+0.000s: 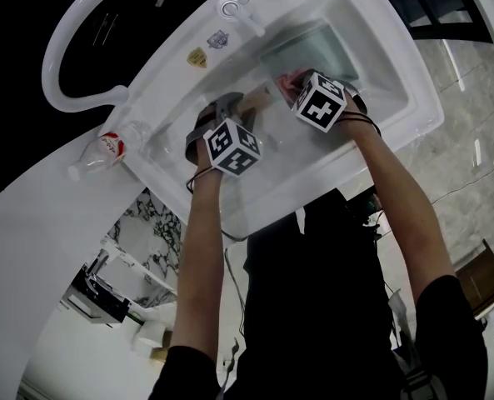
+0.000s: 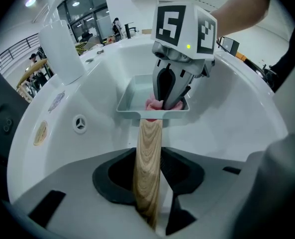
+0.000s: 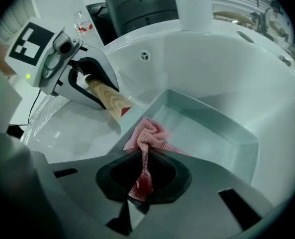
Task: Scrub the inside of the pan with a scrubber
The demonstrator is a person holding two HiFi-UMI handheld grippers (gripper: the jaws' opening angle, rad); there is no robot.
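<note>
— So, head view first: we've got the white sink [image 1: 415,98] with the pan [image 1: 317,44] lying in its far right part. What's the left gripper [image 1: 228,105] up to?

— From up there we can't tell. It just reaches in toward the pan from the near left. The right gripper [image 1: 290,83] hangs over the pan's near edge with the pink scrubber [image 1: 285,78] at its tips. A plastic bottle [image 1: 105,147] lies on the counter [image 1: 30,219], just left of the sink.

— Left gripper view next?

— Yep, and there we see its jaws clamped on the wooden handle [image 2: 148,153], which runs straight out to the pan's near wall. The right gripper comes down from above, tips inside the pan by that wall, scrubber right at them.

— And the right gripper view?

— We see its jaws squeezed together on a pinched tail of the scrubber. The rest bunches up just past the tips, at the pan's near left corner, beside where the handle joins. Far left, we can also see the left gripper gripping that handle.
</note>
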